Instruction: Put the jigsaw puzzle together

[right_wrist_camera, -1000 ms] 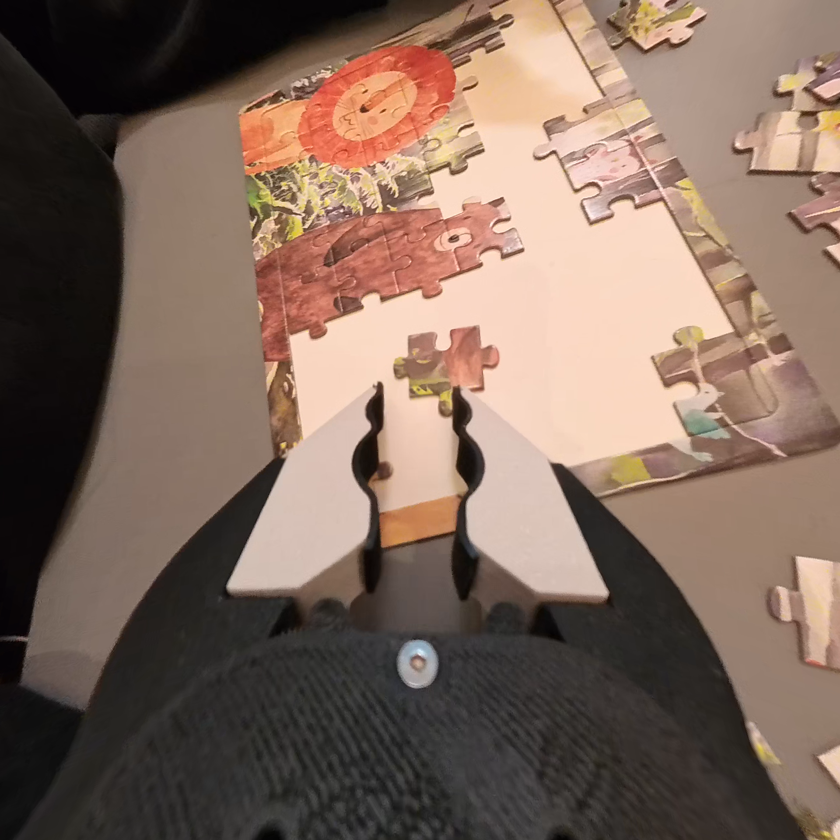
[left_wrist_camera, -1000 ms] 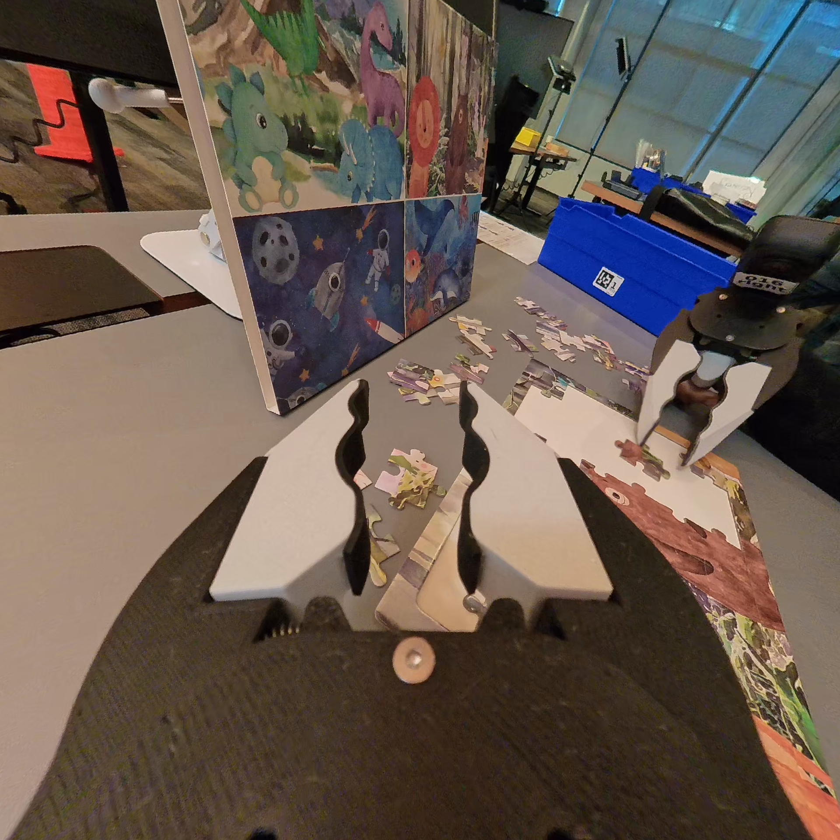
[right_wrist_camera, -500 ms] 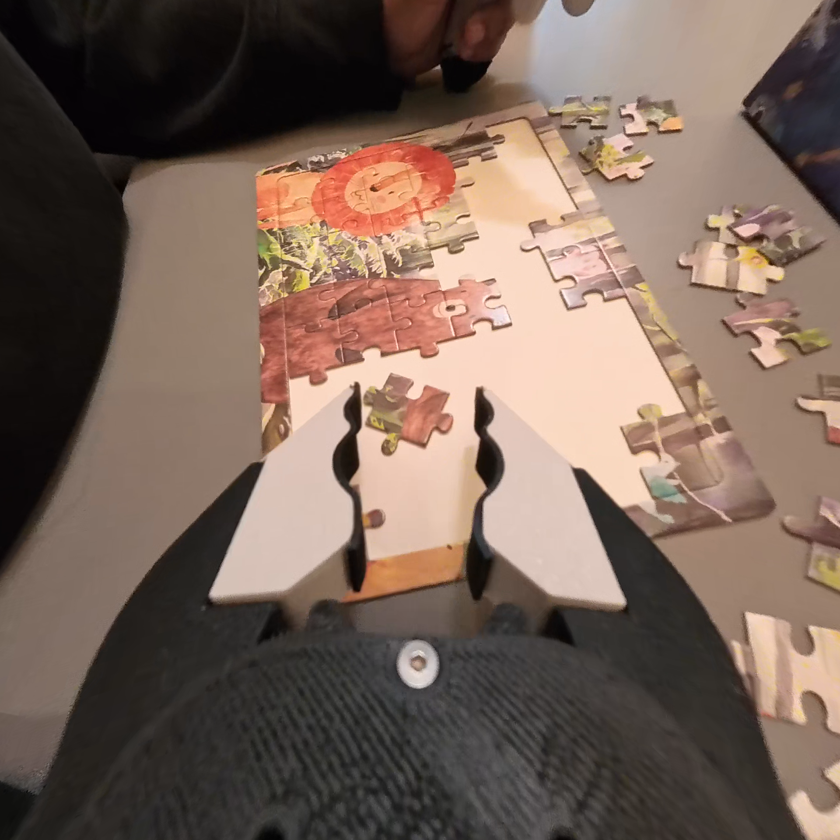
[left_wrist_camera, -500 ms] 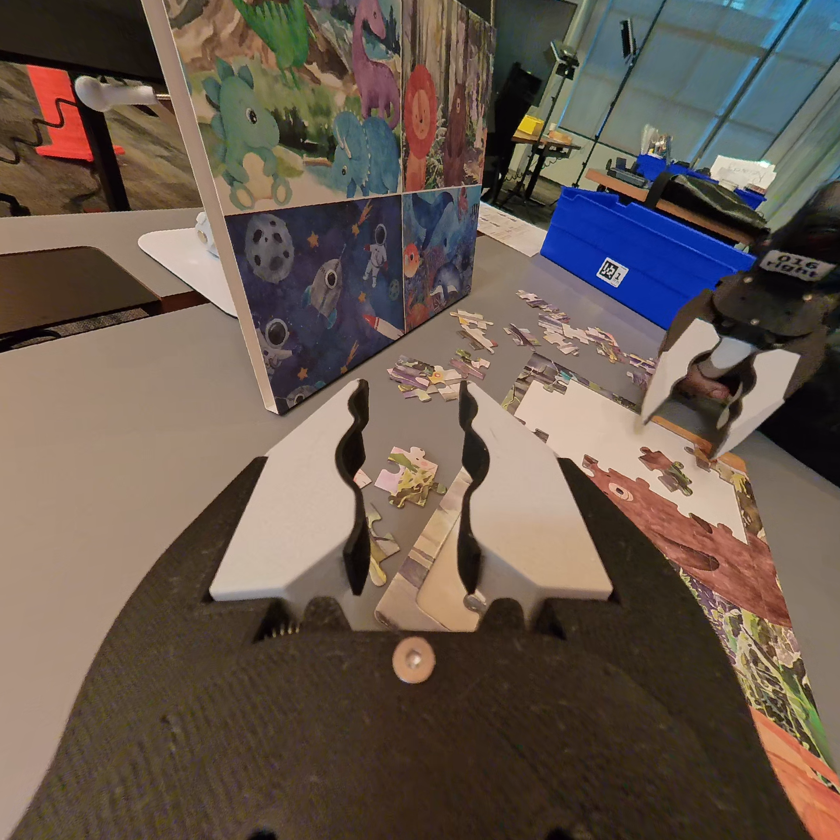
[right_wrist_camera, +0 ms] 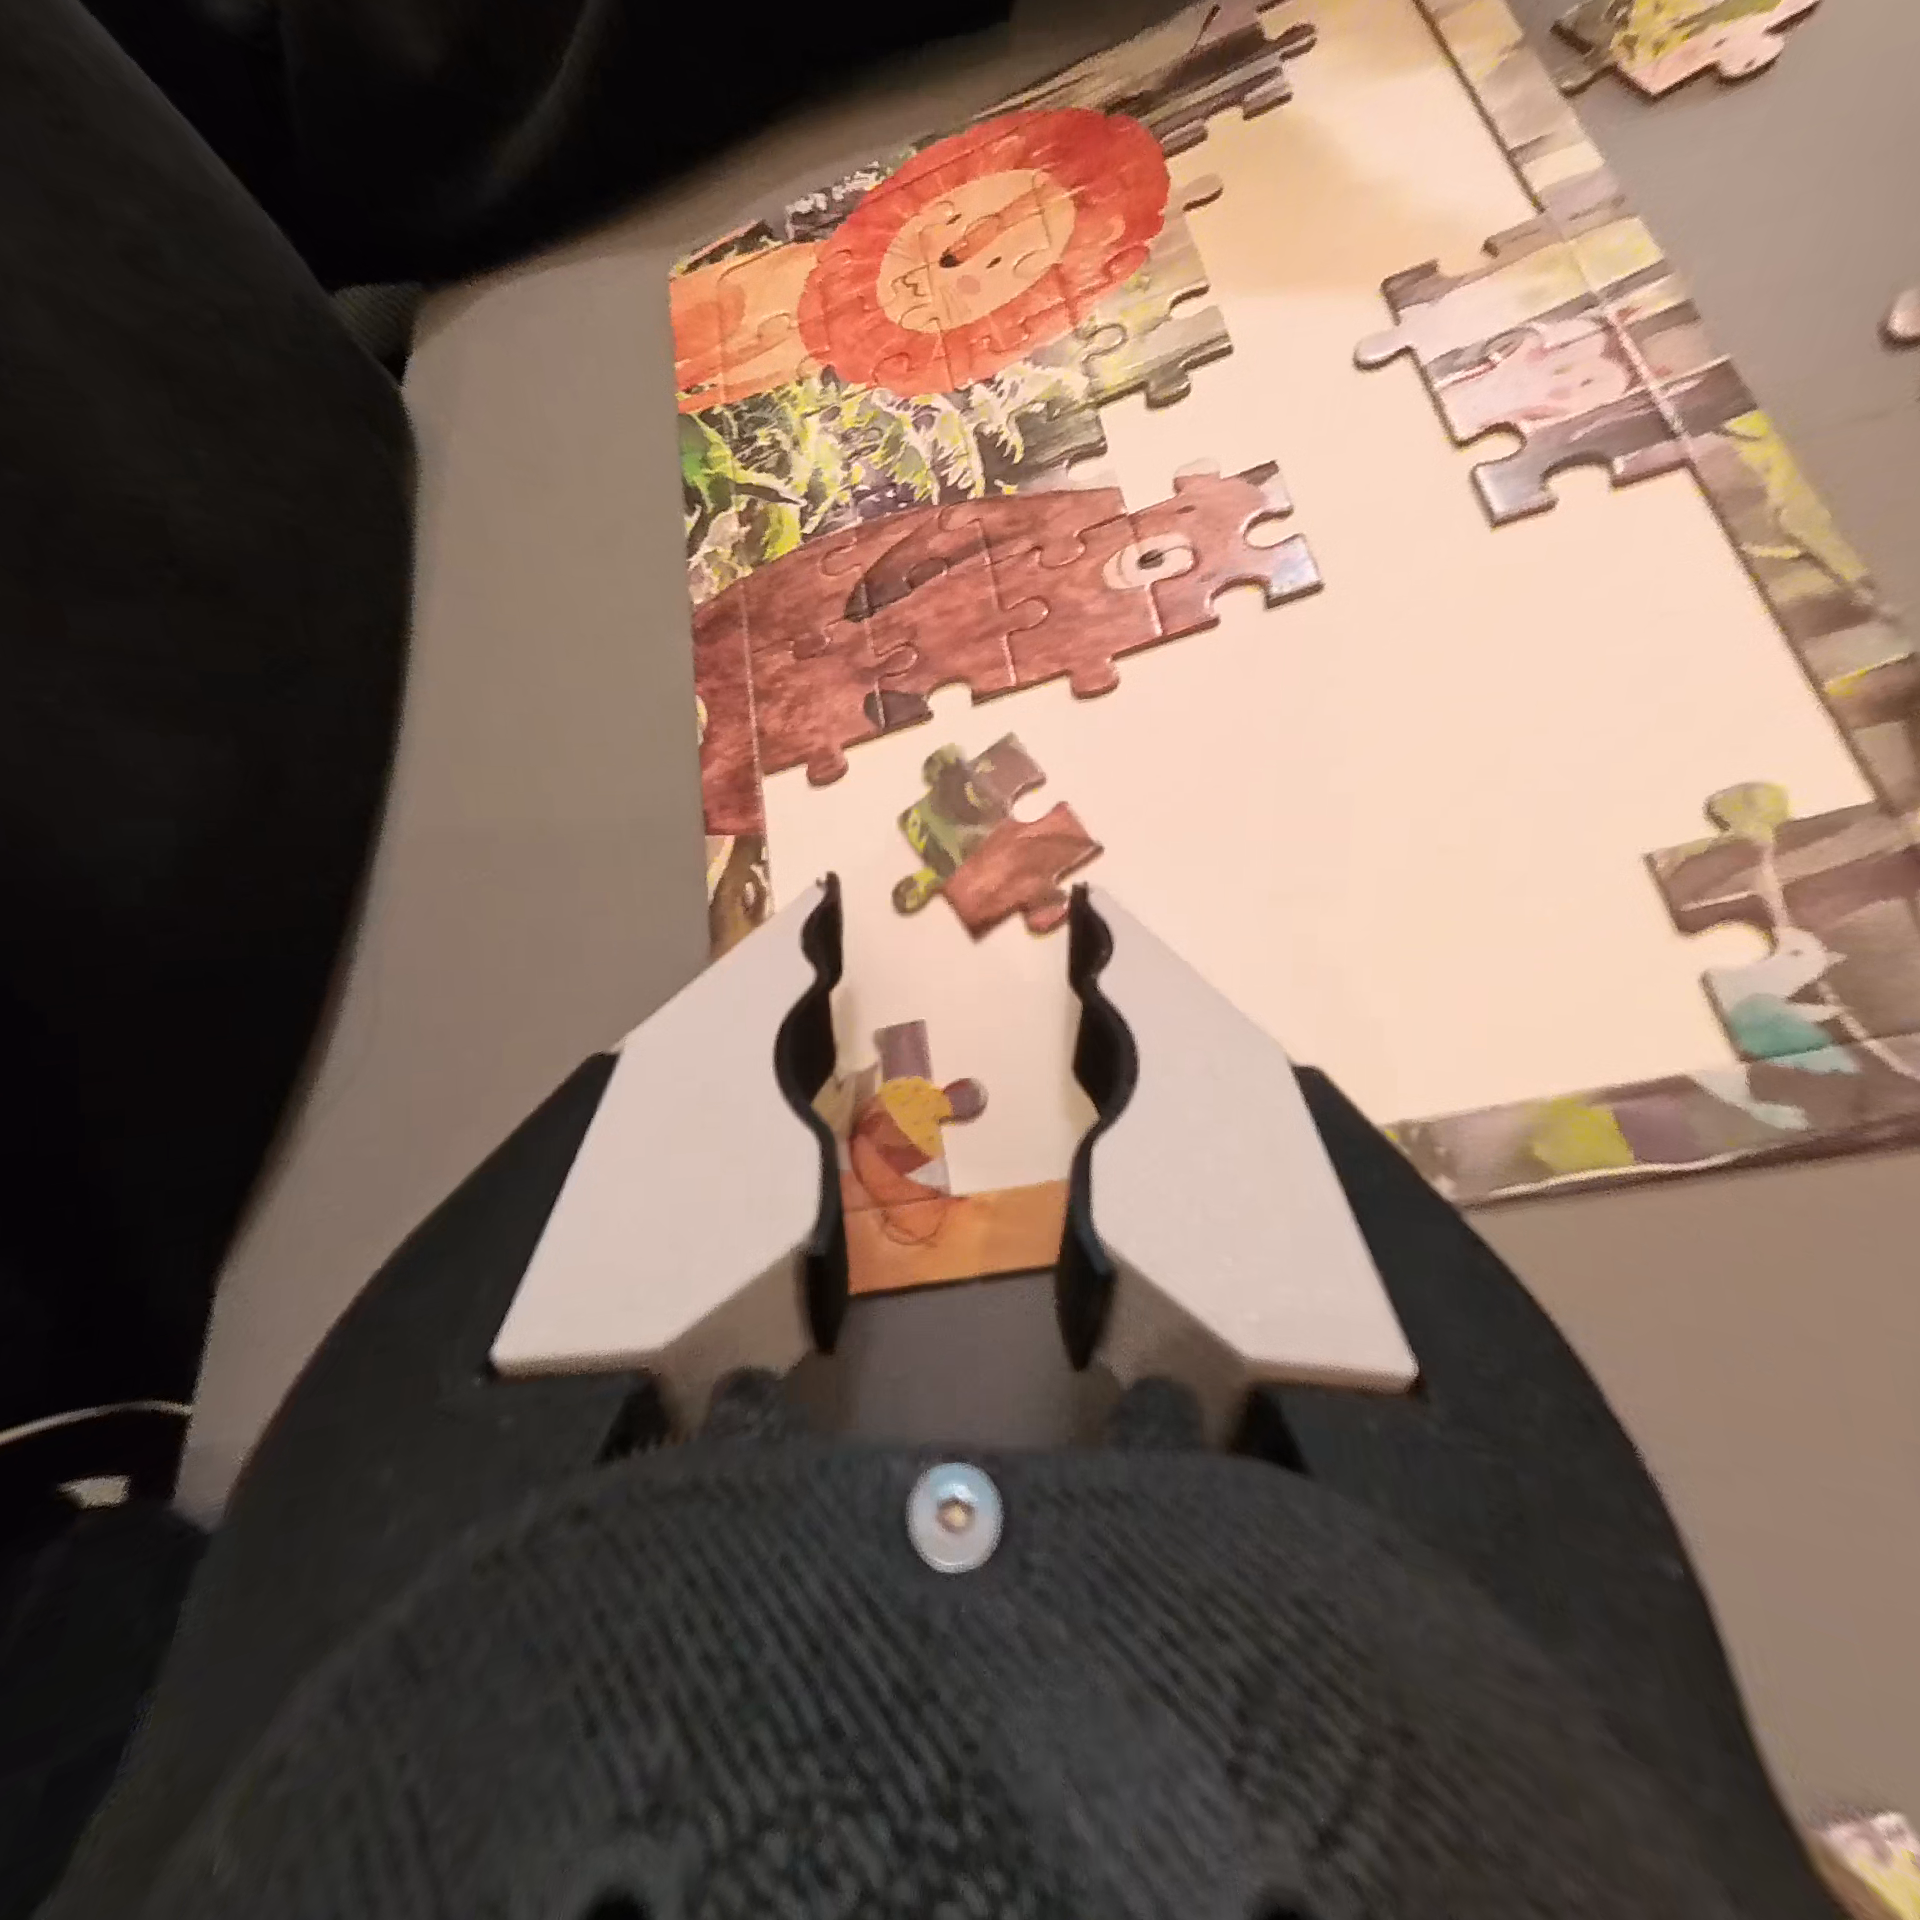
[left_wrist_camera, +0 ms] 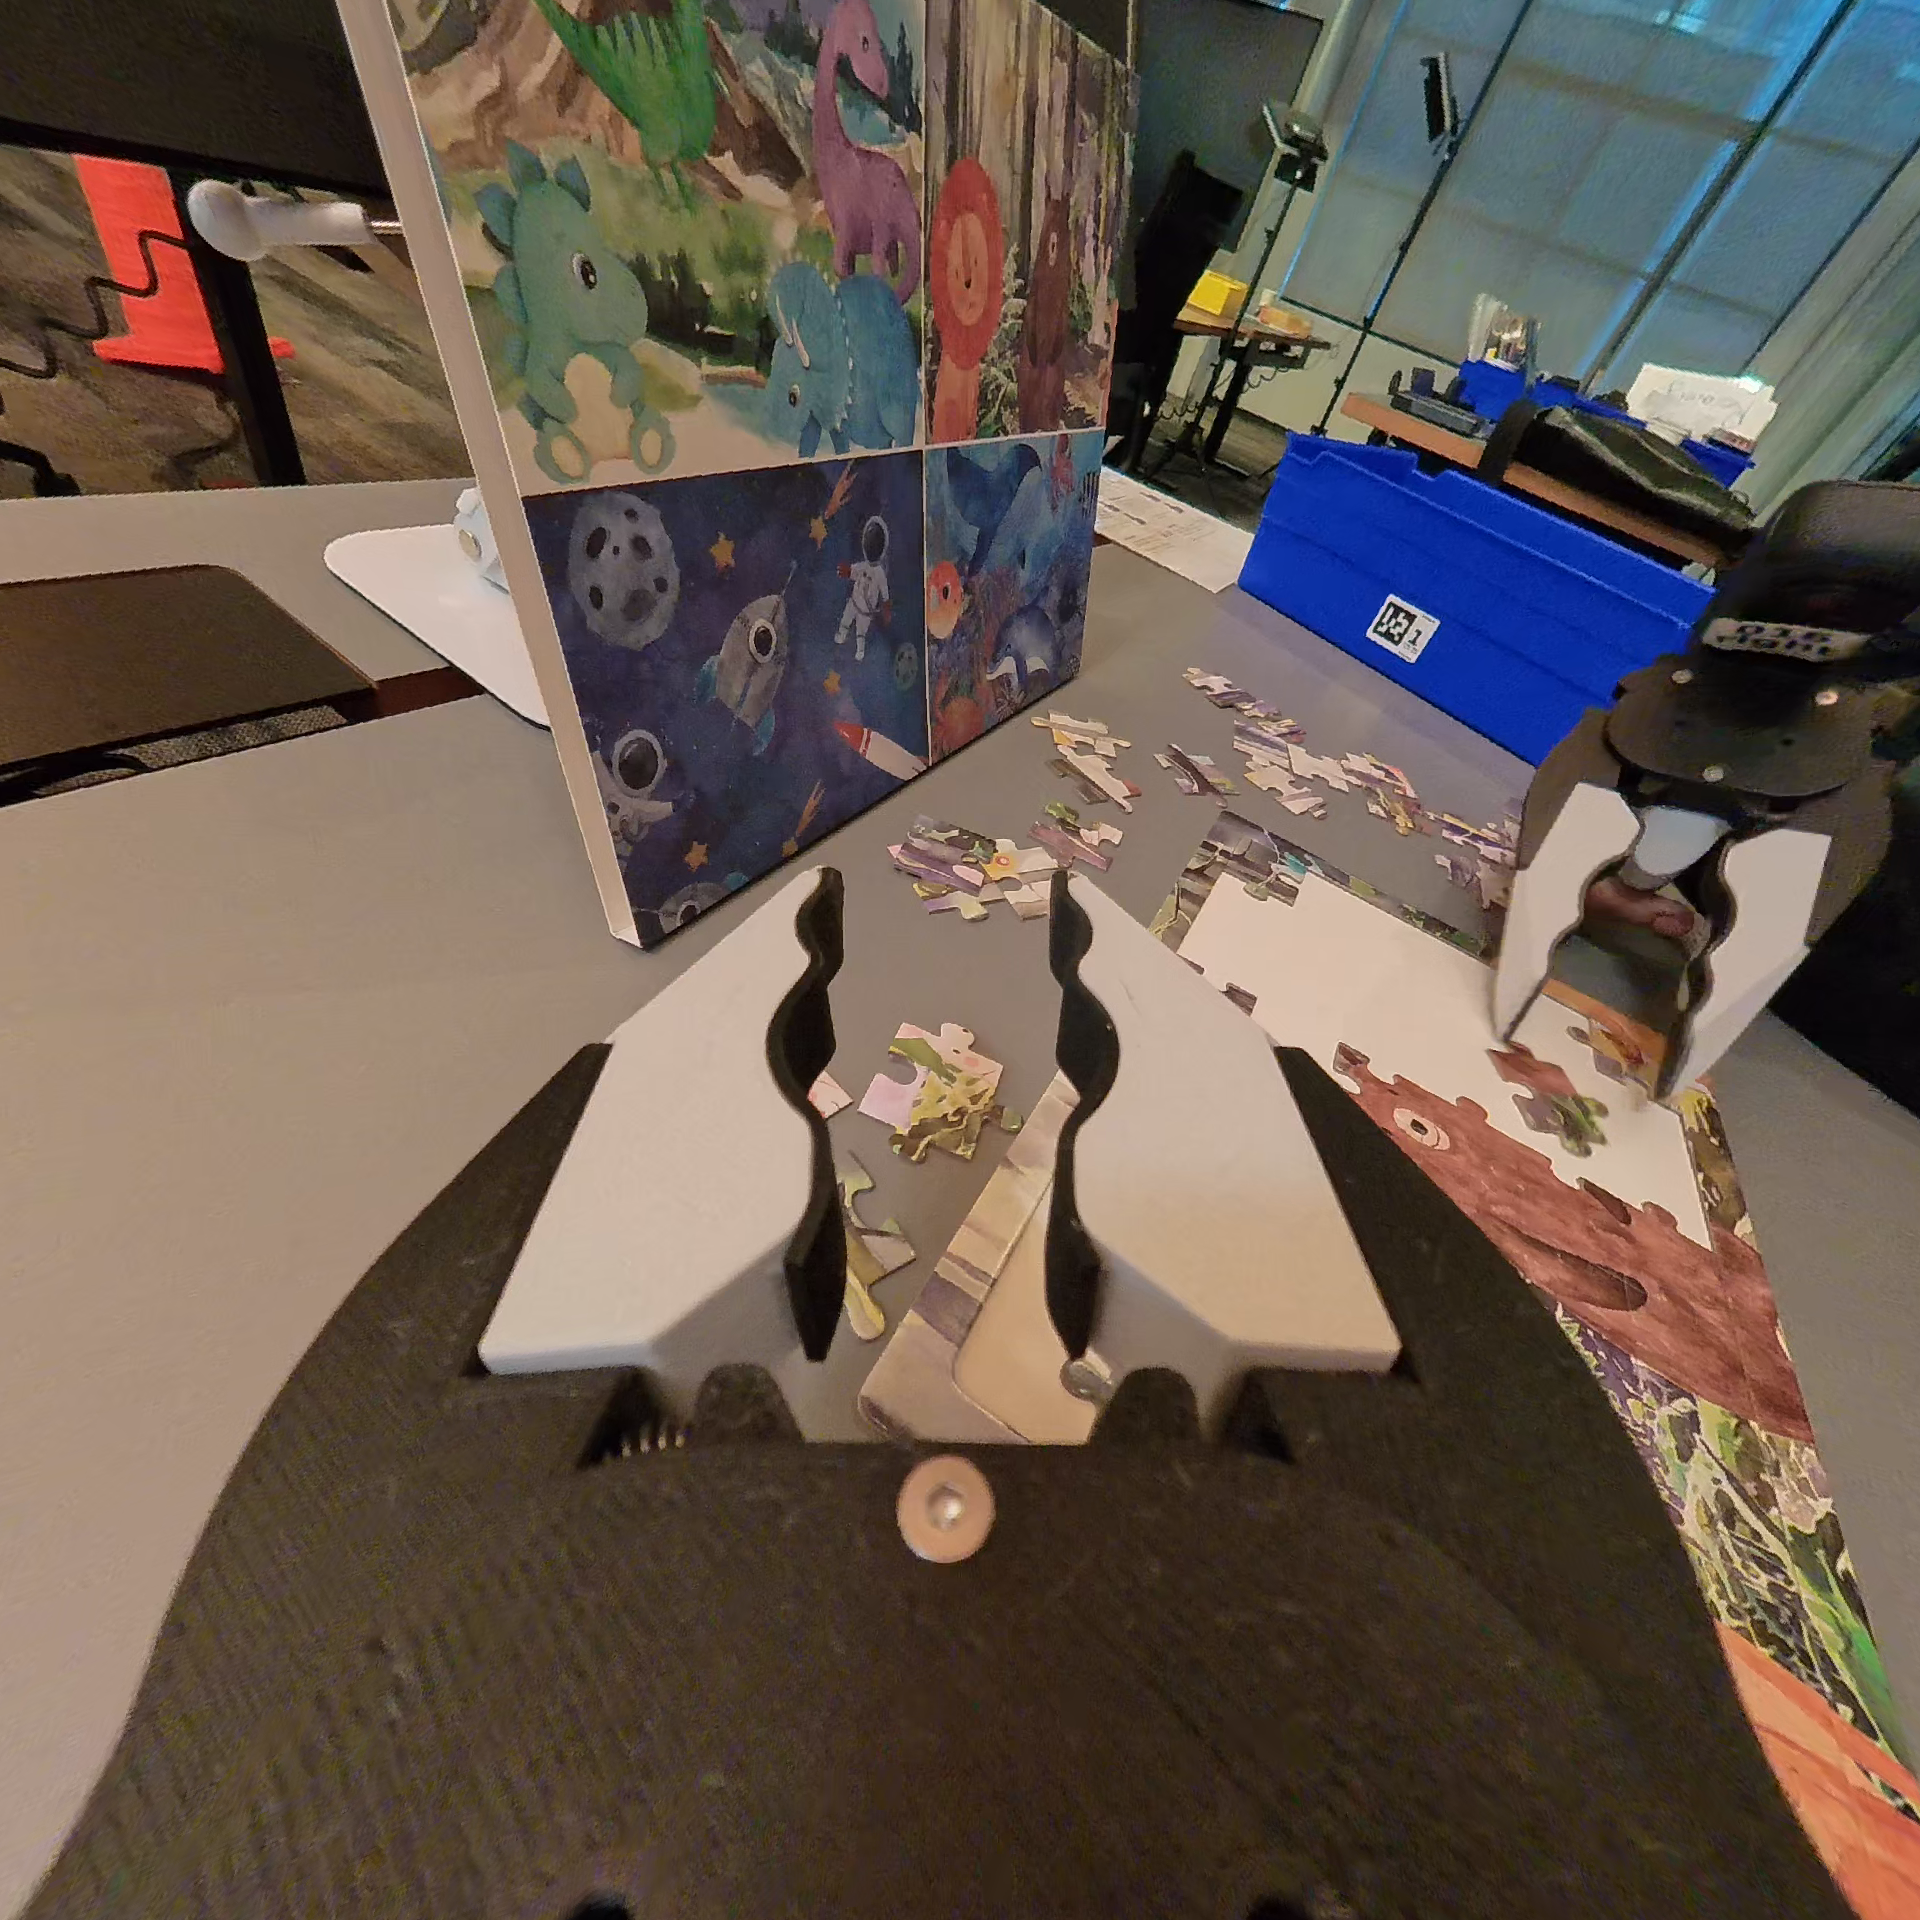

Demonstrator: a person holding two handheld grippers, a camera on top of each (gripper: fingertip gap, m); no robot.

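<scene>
The jigsaw board [right_wrist_camera: 1351, 831] lies flat with a white bare middle, a finished orange lion [right_wrist_camera: 987, 249] and a brown bear section [right_wrist_camera: 987, 613]. A loose brown-and-green piece [right_wrist_camera: 987, 831] lies tilted on the bare area, just ahead of my right gripper [right_wrist_camera: 953, 894], which is open and empty. In the left wrist view the right gripper [left_wrist_camera: 1590, 1060] hovers low over the board beside that piece [left_wrist_camera: 1553, 1112]. My left gripper [left_wrist_camera: 945, 894] is open and empty above the grey table, with loose pale pieces [left_wrist_camera: 935, 1101] between its fingers.
An upright reference picture panel [left_wrist_camera: 779, 520] stands at the back left. Several loose pieces [left_wrist_camera: 1091, 769] lie scattered beyond the board. A blue bin [left_wrist_camera: 1455, 603] stands behind them. A dark sleeve [right_wrist_camera: 156, 623] borders the table's left edge.
The right gripper pulled back and up, then came down close to the board again. The brown-and-green piece has turned and shifted on the bare area. The left gripper has hardly moved.
</scene>
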